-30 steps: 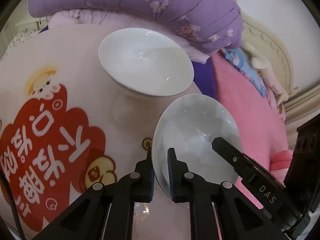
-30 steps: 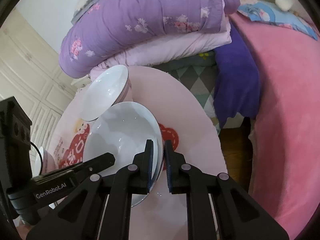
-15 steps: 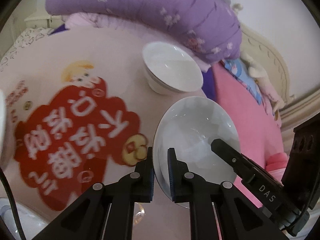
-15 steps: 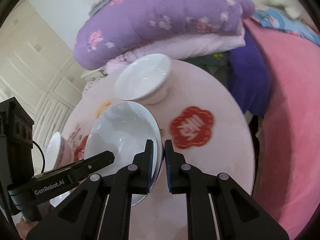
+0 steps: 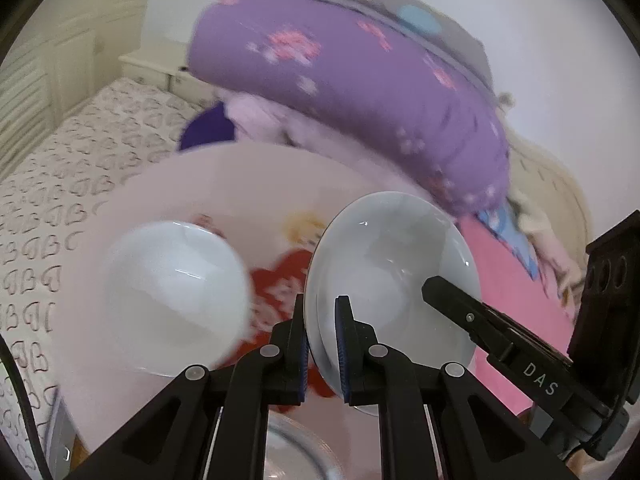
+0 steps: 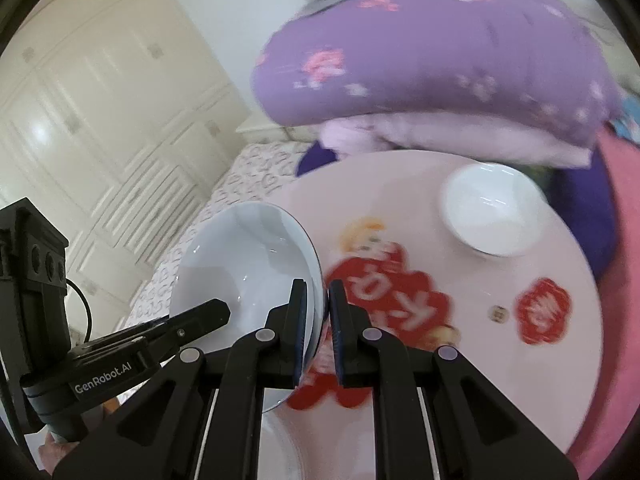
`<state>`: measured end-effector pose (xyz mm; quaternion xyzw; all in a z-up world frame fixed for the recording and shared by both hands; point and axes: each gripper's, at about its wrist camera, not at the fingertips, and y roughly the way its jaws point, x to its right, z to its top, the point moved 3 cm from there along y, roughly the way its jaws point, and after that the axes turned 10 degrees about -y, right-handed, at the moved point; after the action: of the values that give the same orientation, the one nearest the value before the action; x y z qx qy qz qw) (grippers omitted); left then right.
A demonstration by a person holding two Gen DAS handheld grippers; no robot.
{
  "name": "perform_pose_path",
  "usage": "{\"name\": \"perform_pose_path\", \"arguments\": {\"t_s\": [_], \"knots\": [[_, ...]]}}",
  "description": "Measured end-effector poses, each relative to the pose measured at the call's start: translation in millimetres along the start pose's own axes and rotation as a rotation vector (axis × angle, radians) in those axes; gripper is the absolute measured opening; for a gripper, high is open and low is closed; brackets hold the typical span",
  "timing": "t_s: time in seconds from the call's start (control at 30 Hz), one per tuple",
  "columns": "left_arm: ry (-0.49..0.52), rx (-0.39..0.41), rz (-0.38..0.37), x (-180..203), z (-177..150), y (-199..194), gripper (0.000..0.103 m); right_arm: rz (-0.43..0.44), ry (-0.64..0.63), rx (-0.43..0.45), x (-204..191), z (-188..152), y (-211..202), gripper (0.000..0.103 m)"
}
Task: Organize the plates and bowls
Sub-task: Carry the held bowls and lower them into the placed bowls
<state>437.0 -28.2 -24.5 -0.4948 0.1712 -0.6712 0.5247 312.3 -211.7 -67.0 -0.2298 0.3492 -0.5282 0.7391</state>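
At the left side of the pink table (image 5: 168, 184) sat a large white bowl (image 5: 172, 292), blurred in the left wrist view. Just right of it the left gripper (image 5: 321, 304) was pinched hard onto the left rim of the held bowl (image 5: 392, 272). That bowl hung tilted in the air above the near edge of the table, its hollow facing the far side. On its opposite rim the right gripper (image 6: 318, 286) was clamped just as tightly, so the bowl was carried between the two claws with nothing under it.

The likeliest failure seemed to be a slip; each grip covered only a narrow strip of smooth glazed rim, and if one hand pulled away or twisted out of step with the other, the rim could slide out of the pads. The bowl might then fall onto the glass dish (image 5: 296, 452) at the near edge or knock the large white bowl. The smeared table print suggested a quick carry, which would raise that risk.

Further right, a small white bowl (image 6: 492, 212) stood near the far right edge; stacking onto it with the tilt uncorrected could chip a rim or tip it towards the pink bedding (image 6: 624, 280).
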Motion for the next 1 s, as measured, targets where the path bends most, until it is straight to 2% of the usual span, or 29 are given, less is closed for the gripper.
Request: {"name": "perform_pose_path", "arguments": {"t_s": [0.27,0.5,0.73,1.0], "knots": [[-0.063,0.069,0.041,-55.3,-5.0,-56.1,0.008,0.076,-0.081,-0.034,-60.6,18.5,33.7,0.011],[-0.093,0.071,0.075,-81.7,-16.2,-75.9,0.008,0.098,-0.115,-0.088,-81.1,16.9,61.4,0.011],[-0.104,0.028,0.112,-83.9,-8.0,-46.1,0.008,0.093,-0.114,-0.159,-80.0,5.8,90.9,0.011],[-0.102,0.001,0.153,-83.0,16.7,3.9,0.008,0.092,-0.105,-0.217,-71.9,-1.9,113.9,0.011]]}}
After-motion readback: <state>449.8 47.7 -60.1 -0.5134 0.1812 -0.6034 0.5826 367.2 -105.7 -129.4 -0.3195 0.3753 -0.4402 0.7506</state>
